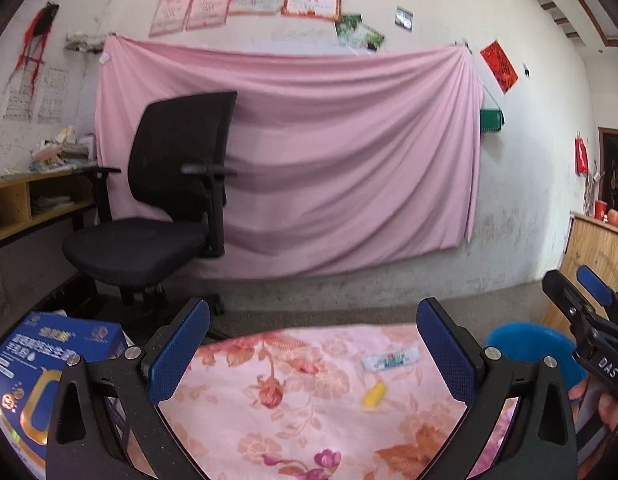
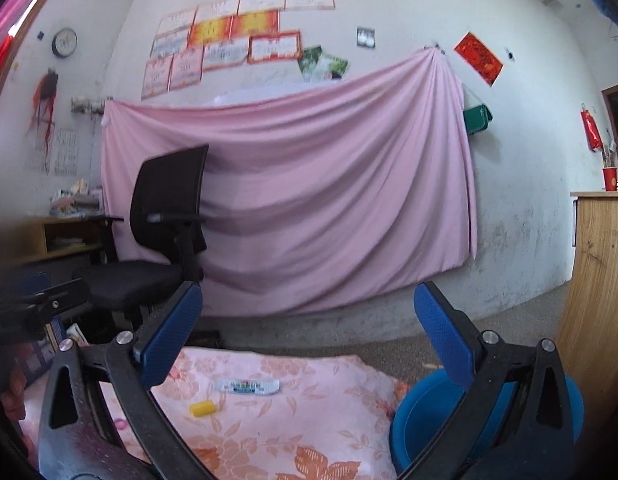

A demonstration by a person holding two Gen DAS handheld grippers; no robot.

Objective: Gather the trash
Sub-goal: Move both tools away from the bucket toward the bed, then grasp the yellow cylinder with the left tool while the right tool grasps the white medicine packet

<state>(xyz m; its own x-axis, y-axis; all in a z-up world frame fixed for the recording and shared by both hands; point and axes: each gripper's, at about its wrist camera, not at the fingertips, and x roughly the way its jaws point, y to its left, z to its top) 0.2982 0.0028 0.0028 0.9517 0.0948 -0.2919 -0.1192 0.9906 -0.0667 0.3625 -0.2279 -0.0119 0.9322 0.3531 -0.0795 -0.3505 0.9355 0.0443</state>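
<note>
Both grippers, left gripper (image 1: 313,354) and right gripper (image 2: 308,342), hover with jaws apart; next the yellow scrap (image 1: 375,395) needs grasping, I think.

The left tool (image 1: 313,344) hangs wide open over the floral-clothed counter (image 1: 269,420). A yellow scrap (image 1: 375,395) and a white printed wrapper (image 1: 391,360) lie near each other, right of centre. A blue bin (image 1: 525,344) sits at right, partly hidden.

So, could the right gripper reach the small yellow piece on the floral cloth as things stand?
Probably yes: the right gripper is open, and nothing lies between it and the small yellow piece on the floral cloth.
</note>
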